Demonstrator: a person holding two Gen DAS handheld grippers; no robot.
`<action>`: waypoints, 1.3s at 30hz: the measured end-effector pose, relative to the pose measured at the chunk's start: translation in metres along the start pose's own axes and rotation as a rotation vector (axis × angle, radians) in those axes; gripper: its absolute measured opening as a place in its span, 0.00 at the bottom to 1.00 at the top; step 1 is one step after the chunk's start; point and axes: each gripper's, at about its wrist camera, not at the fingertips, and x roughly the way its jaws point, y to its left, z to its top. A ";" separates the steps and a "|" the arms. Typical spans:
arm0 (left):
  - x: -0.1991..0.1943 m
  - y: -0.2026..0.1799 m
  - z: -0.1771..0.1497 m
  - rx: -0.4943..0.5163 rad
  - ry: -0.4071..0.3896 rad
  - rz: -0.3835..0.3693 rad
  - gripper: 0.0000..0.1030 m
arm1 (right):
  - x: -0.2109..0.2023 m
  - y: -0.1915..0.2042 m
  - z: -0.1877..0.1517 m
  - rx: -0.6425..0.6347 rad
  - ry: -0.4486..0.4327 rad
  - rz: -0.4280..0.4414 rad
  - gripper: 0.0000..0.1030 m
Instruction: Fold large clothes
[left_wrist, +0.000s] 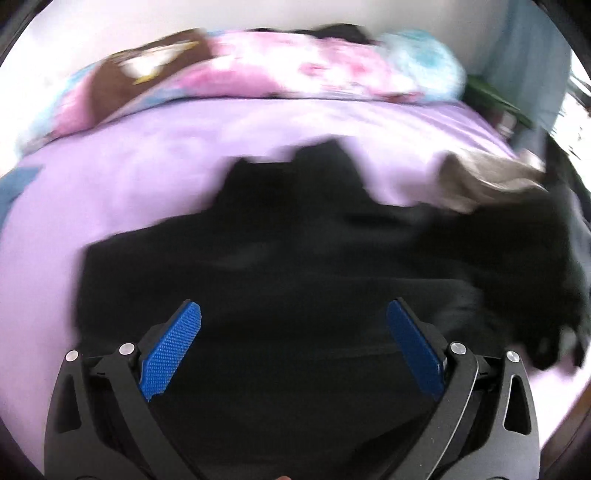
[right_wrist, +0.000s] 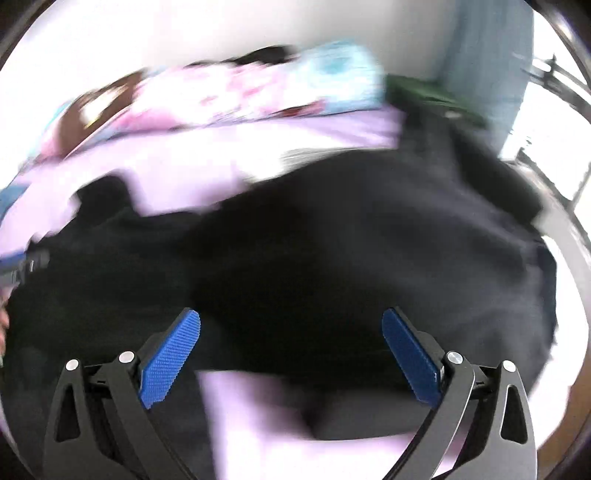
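Observation:
A large black garment (left_wrist: 295, 258) lies spread on a lilac bed sheet (left_wrist: 129, 177), partly folded, with a narrower part reaching toward the pillows. My left gripper (left_wrist: 293, 314) hovers over its near part, open, with nothing between the blue pads (left_wrist: 173, 350). In the right wrist view the same black garment (right_wrist: 351, 258) fills the middle. My right gripper (right_wrist: 291, 321) is open above its near edge, where the lilac sheet (right_wrist: 251, 406) shows between the fingers. Both views are motion-blurred.
Pink and blue patterned pillows (left_wrist: 295, 66) line the far side of the bed by a white wall. A beige cloth (left_wrist: 487, 181) lies at the right beside more dark clothing. A pale blue curtain (right_wrist: 487, 55) hangs at the right. The left gripper's body (right_wrist: 22, 266) shows at the left edge.

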 end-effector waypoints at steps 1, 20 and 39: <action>0.005 -0.013 0.001 0.015 0.004 -0.007 0.94 | -0.001 -0.025 0.006 0.041 -0.007 -0.017 0.94; 0.131 -0.142 -0.014 0.104 0.090 -0.036 0.95 | 0.103 -0.260 0.009 0.465 0.081 0.141 0.89; 0.127 -0.120 -0.030 0.037 0.059 -0.104 0.95 | -0.023 -0.156 0.060 0.247 -0.097 0.345 0.23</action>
